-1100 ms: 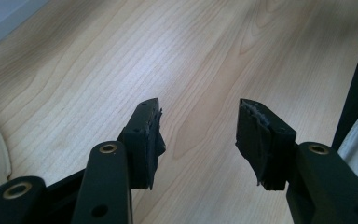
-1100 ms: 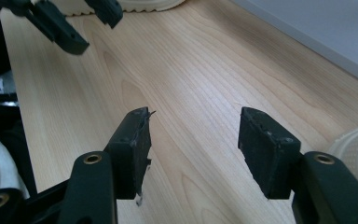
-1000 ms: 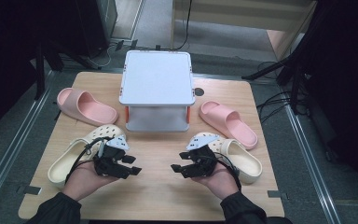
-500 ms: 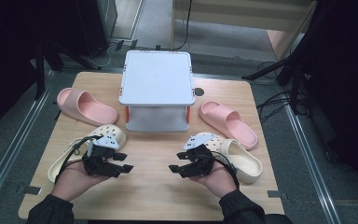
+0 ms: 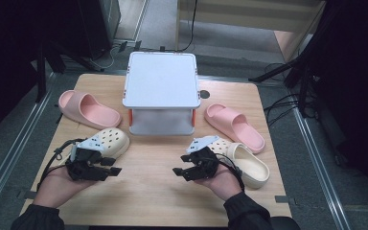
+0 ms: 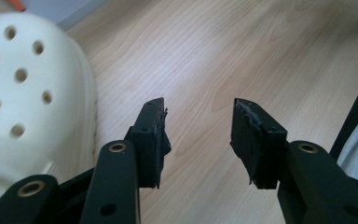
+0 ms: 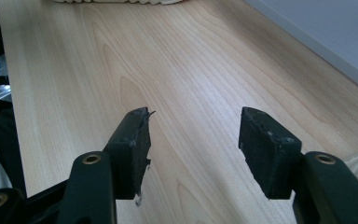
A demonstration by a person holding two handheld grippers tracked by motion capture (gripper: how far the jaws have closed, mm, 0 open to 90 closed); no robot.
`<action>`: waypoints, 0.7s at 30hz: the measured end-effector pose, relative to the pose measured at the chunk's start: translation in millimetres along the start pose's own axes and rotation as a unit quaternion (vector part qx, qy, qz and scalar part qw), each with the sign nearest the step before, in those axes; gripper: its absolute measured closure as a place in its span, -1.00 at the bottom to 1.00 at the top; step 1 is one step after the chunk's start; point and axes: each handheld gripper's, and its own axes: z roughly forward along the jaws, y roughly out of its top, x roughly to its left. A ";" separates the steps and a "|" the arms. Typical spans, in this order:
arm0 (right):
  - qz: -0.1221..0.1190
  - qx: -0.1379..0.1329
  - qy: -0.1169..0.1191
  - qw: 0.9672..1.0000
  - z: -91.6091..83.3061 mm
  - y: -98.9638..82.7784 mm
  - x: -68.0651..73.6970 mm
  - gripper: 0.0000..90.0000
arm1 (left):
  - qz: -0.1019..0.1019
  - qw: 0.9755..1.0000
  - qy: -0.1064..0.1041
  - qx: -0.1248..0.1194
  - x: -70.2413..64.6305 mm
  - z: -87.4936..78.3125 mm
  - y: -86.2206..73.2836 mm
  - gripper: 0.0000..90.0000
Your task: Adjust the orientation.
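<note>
1. My left gripper [image 5: 116, 166] sits low over the wooden table [image 5: 148, 191], near its front left, jaws pointing toward the middle of the table. The jaws have just been closing in, but they are still apart, with bare wood between them.
2. The left cream clog [image 5: 106, 142] lies just behind that gripper. In the left gripper view its holed toe [image 6: 28, 93] bulges beside one jaw; it looks close but not pinched, though I can't be sure whether the jaw's outer side brushes it.
3. My right gripper [image 5: 178, 171] is at the front right of centre, jaws aimed toward my left one. They stand wide apart and hold nothing; the right gripper view shows bare wood between the pads [image 7: 130, 144].
4. The right cream clog [image 5: 249, 165] lies just behind and beside my right hand [image 5: 220, 184], toe toward the table's middle.
5. A white box on orange-cornered legs [image 5: 161, 91] stands at the back centre of the table.
6. One pink slide [image 5: 87, 108] lies left of the box, another pink slide [image 5: 235, 125] right of it, each well apart from my grippers.
</note>
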 end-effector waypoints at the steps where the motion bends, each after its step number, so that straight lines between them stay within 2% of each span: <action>1: -0.002 -0.001 0.001 1.000 0.4 0.3 -0.6 -0.02 | -0.004 1.000 0.002 0.002 1.3 -2.4 -1.3 0.23; 6: -0.003 0.002 0.000 1.000 1.1 1.0 -1.2 -0.02 | -0.013 1.000 0.013 0.003 5.0 -12.2 -6.6 0.23; 7: -0.003 0.004 -0.002 1.000 1.7 1.1 -1.6 -0.02 | -0.017 1.000 0.026 0.004 7.0 -17.5 -9.7 0.23; 10: -0.004 0.005 -0.003 1.000 2.5 1.3 -2.0 -0.02 | -0.026 0.999 0.028 0.001 9.7 -23.7 -13.4 0.23; 13: -0.002 0.005 -0.002 1.000 2.7 1.8 -1.9 -0.02 | -0.036 0.999 0.038 0.003 15.3 -29.2 -19.7 0.22; 14: -0.001 0.005 0.000 1.000 3.1 2.3 -1.6 -0.02 | -0.045 0.998 0.048 0.002 19.3 -32.4 -23.5 0.22; 15: -0.002 0.004 0.000 1.000 3.3 2.5 -1.6 -0.02 | -0.045 0.998 0.048 0.002 19.3 -32.4 -23.5 0.22; 16: -0.004 0.003 0.002 1.000 3.5 2.7 -1.7 -0.02 | -0.058 0.997 0.051 -0.003 23.2 -34.9 -26.6 0.22; 21: -0.007 0.000 0.006 1.000 3.7 3.3 -0.9 -0.02 | -0.067 0.996 0.062 0.011 32.1 -29.2 -30.3 0.22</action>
